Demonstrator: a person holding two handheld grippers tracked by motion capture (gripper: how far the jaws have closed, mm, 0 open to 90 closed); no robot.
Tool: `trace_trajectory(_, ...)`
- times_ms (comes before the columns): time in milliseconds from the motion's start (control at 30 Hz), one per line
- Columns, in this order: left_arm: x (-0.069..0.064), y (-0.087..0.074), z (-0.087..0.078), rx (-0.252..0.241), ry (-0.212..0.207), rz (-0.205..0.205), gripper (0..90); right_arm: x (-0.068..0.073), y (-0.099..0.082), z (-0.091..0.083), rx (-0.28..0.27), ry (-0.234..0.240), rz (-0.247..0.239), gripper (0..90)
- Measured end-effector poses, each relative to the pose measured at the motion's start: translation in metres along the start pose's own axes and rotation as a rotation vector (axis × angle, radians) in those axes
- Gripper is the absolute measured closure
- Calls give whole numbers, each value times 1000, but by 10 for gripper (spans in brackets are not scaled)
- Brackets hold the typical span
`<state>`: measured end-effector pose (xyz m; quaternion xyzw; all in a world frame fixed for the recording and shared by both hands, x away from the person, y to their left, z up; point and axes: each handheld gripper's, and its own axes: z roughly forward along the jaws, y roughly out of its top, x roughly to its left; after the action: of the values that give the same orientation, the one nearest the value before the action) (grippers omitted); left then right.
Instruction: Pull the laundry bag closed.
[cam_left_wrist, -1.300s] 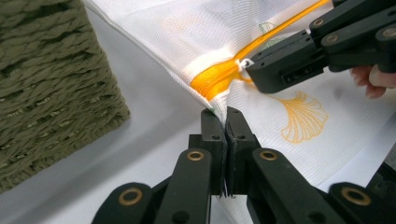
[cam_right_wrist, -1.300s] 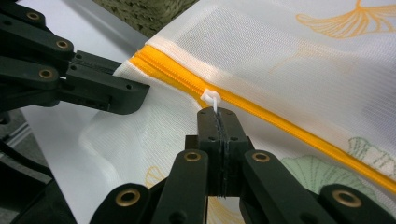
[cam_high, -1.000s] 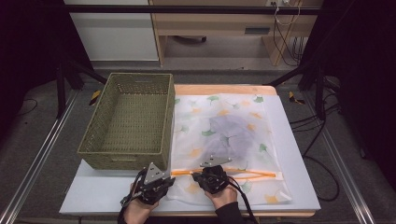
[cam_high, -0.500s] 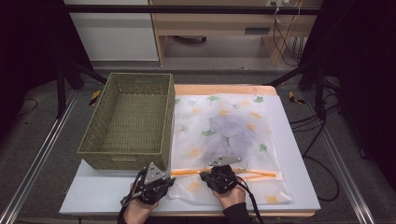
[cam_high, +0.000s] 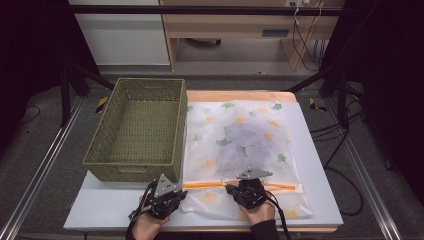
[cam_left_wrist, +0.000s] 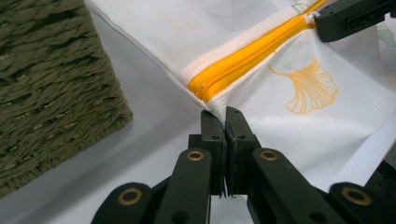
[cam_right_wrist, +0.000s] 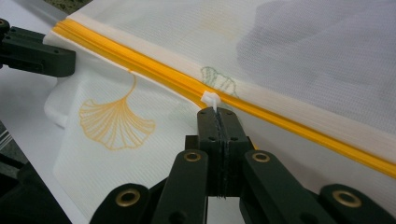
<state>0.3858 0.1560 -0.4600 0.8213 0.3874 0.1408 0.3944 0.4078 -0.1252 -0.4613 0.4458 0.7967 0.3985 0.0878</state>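
Mesh laundry bag (cam_high: 240, 150) lay flat on the white tabletop (cam_high: 320, 165), just right of the woven basket (cam_high: 135, 130), its long axis running away from the person. The orange zipper (cam_high: 210, 184) ran crosswise near the bag's near end. The left gripper (cam_left_wrist: 223, 122) was seen with its jaws closed on the bag's corner at the zipper's end. The right gripper (cam_right_wrist: 217, 120) had its jaws pinched shut on the white zipper pull (cam_right_wrist: 211, 99). For a clean run, the corner should be kept anchored and taut, and the pull drawn straight along the zipper line, low to the fabric, so the mesh would not bunch.
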Motion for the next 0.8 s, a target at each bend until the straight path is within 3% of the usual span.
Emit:
trace_trajectory(400, 0, 0, -1, -3, 0, 2, 871, -20, -7, -20, -37, -29, 32, 898)
trace_trajectory(800, 0, 0, -1, -1, -7, 2, 871, -32, -15, -33, -41, -45, 72, 898)
